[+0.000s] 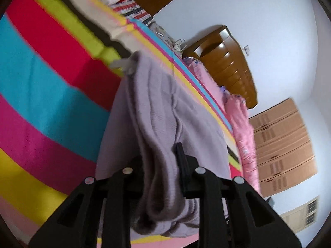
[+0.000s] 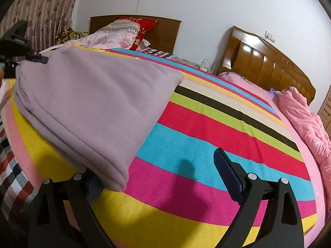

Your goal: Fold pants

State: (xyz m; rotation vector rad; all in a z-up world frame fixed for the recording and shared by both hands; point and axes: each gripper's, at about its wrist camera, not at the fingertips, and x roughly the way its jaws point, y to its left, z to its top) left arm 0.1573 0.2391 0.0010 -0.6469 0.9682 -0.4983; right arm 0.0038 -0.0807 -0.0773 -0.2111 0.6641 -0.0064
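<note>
The lilac knit pants (image 2: 89, 101) lie folded on the striped bed cover (image 2: 196, 144). In the left wrist view the pants (image 1: 157, 124) run away from me, and my left gripper (image 1: 160, 155) is shut on a bunched edge of them. That left gripper also shows in the right wrist view (image 2: 39, 59), at the pants' far left corner. My right gripper (image 2: 159, 165) is open and holds nothing; its left finger (image 2: 93, 188) sits under the near corner of the pants, and its right finger (image 2: 227, 175) is over the bare cover.
A pink quilt (image 2: 306, 119) lies along the bed's right side by a wooden headboard (image 2: 264, 62). Pillows and a floral blanket (image 2: 115, 35) sit at the far end. A wardrobe (image 1: 283, 144) stands beyond the bed. A checked cloth (image 2: 12, 175) hangs at the left edge.
</note>
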